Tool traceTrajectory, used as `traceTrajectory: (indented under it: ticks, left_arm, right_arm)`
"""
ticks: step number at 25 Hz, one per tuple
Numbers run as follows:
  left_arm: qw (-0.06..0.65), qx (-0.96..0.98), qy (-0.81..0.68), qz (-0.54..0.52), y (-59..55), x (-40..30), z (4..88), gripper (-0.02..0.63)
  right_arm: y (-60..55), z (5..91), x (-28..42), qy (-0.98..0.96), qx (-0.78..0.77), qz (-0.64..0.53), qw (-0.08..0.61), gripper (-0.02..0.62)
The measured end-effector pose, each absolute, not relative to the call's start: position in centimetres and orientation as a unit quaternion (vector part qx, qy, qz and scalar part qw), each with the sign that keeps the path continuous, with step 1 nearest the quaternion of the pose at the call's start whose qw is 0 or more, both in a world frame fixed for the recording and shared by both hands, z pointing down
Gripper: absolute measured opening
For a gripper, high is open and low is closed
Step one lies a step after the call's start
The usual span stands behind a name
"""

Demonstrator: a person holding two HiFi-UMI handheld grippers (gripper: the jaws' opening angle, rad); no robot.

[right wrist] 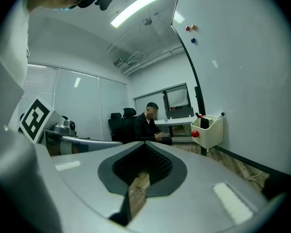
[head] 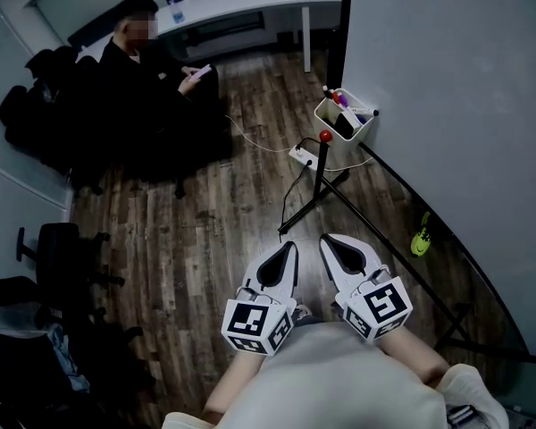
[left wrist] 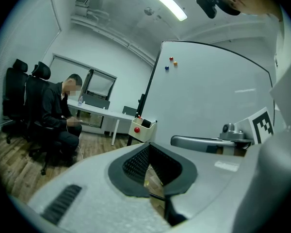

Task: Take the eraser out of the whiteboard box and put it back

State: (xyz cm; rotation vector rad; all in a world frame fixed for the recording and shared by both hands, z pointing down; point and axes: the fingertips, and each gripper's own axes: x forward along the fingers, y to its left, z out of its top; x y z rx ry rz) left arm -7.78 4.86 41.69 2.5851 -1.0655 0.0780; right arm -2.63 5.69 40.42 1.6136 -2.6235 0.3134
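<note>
— Where was the eraser (head: 344, 125)?

— In the white box (head: 367, 130), right of centre in the upper half of the head view. It was a dark block standing upright inside, with a few markers (head: 339, 98) beside it. The box hung at the lower edge of the whiteboard (head: 447, 70), which filled the right side of that view.

— And the two grippers?

— Both sat low in the middle of the head view, side by side over the wood floor (head: 188, 231), well apart from the box. The left gripper (head: 290, 247) had its jaws closed tip to tip, with nothing between them. The right gripper (head: 325, 239) looked the same: jaws together and empty. Only floor showed through the gap behind each pair of pads.

— Was anything near the box?

— A red ball (head: 325, 137) sat just beside it, on its lower left. A power strip (head: 304, 155) lay on the floor below that.

— Anyone else in the room?

— A person in dark clothes (head: 134, 79) sat in the upper left, near a white desk (head: 241, 9) along the top edge.
</note>
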Motion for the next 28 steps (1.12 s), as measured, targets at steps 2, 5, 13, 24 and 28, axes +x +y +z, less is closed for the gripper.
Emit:
traceTrajectory:
  ticks: [2, 5, 13, 24, 28]
  left_arm:
    - [0.174, 0.912, -0.37, 0.027, 4.9, -8.0, 41.7, 0.0]
    - [0.175, 0.913, -0.367, 0.027, 4.8, -8.4, 41.7, 0.0]
    - [0.178, 0.913, -0.367, 0.028, 4.0, -9.0, 41.8, 0.0]
    - [0.176, 0.915, -0.363, 0.027, 0.5, -8.5, 41.7, 0.0]
    - [0.174, 0.918, -0.355, 0.028, -1.2, -8.0, 41.5, 0.0]
  right_arm:
    - [5.5, 40.2, -2.7, -0.844, 0.527, 0.099, 0.022, 0.006]
    - [5.3, 39.9, -2.9, -0.841, 0.532, 0.095, 0.02, 0.006]
    - [4.9, 39.9, -3.1, -0.839, 0.535, 0.097, 0.021, 0.006]
    - [1.1, 38.6, 0.1, -0.81, 0.581, 0.069, 0.019, 0.006]
    - [-0.8, 37.9, 1.8, -0.795, 0.603, 0.057, 0.017, 0.006]
